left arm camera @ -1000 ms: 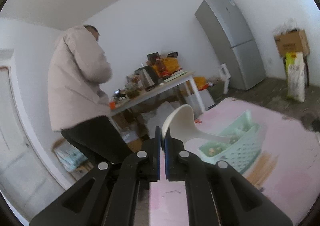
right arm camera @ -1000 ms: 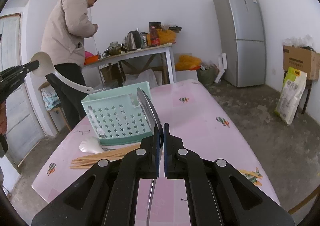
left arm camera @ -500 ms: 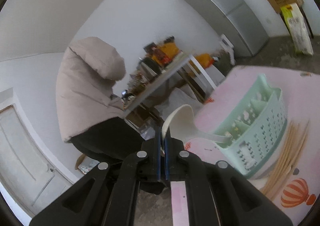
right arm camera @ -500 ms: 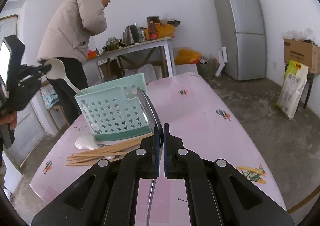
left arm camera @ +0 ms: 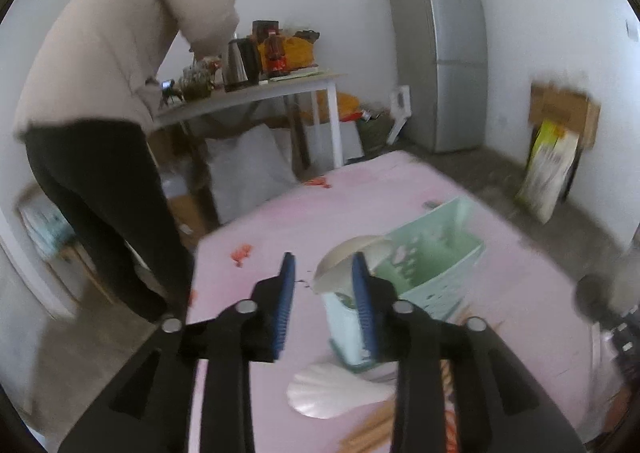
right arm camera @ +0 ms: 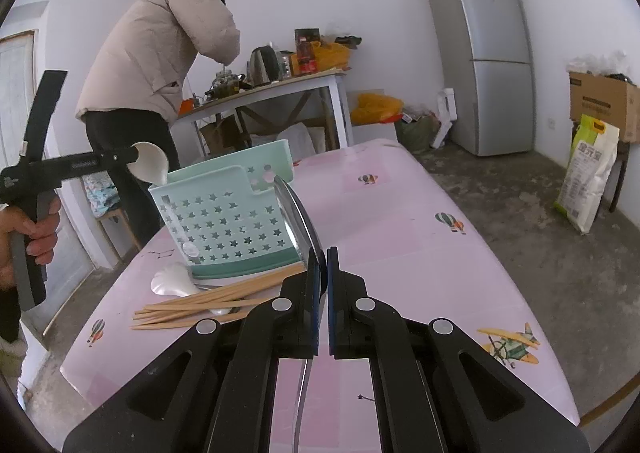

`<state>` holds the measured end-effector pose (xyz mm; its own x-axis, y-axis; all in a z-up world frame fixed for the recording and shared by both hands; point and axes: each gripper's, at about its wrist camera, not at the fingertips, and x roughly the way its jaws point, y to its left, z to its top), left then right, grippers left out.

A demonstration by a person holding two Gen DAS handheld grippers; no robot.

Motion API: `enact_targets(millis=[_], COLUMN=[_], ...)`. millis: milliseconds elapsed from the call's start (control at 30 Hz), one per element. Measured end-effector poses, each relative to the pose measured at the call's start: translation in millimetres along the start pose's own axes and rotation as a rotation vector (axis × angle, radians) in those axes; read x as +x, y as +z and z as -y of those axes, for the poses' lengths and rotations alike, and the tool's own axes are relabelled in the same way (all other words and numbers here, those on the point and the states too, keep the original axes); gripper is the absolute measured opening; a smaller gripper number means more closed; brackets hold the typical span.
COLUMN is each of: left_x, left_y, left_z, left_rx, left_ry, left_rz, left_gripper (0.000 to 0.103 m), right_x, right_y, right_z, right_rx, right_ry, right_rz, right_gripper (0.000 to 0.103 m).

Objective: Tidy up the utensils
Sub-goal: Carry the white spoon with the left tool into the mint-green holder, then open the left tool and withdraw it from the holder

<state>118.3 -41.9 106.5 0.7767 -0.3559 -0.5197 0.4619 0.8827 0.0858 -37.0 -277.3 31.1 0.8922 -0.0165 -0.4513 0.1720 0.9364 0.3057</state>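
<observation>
Over the mint basket (right arm camera: 224, 221) on the pink counter (right arm camera: 400, 237), the left tool (left arm camera: 322, 277) has its jaws opening; the white ladle (left arm camera: 348, 259) stands in the basket, apparently no longer pinched, though blur hampers that view. The right tool (right arm camera: 323, 269) is clamped on a metal spoon (right arm camera: 298, 221). Chopsticks (right arm camera: 208, 301) lie beside the basket.

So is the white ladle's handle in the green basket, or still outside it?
In. The white ladle has its handle dipping behind the green basket rim, its bowl sticking up above.
</observation>
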Motion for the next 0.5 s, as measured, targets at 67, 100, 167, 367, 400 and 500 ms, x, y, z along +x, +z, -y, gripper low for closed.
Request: enact_targets(millis=[67,100,167,367,400,500], left_x=[-10,-12,-21,-36,-36,-38], left_y=[-4,-4,-8,-23,-26,-41], left_z=[-6,-7,-11,-15,-13,-9], left_rx=[-0.040,-0.050,-0.084,-0.154,-0.157,-0.171], left_ry=[-0.031,-0.037,-0.052,-0.105,-0.110,-0.142], left_rz=[0.030,0.038,0.064,0.074,0.070,0.040], left_gripper=[0.040,0.042,0.045,0.047,0.047,0.049], right_x=[-2,-2,-3,-10,-12,-12], right_y=[0,0,1,6,8,14], right_z=[-1,-2,-4,-10,-11,-11], right_rx=[0.001,0.001,0.000,-0.016,-0.015,0.005], right_ry=[0.004,0.006,0.009,0.018,0.023,0.050], right_rz=[-0.001,-0.002,-0.004,-0.003,-0.004,-0.009], right_gripper=[0.002,0.002,0.002,0.002,0.002,0.002])
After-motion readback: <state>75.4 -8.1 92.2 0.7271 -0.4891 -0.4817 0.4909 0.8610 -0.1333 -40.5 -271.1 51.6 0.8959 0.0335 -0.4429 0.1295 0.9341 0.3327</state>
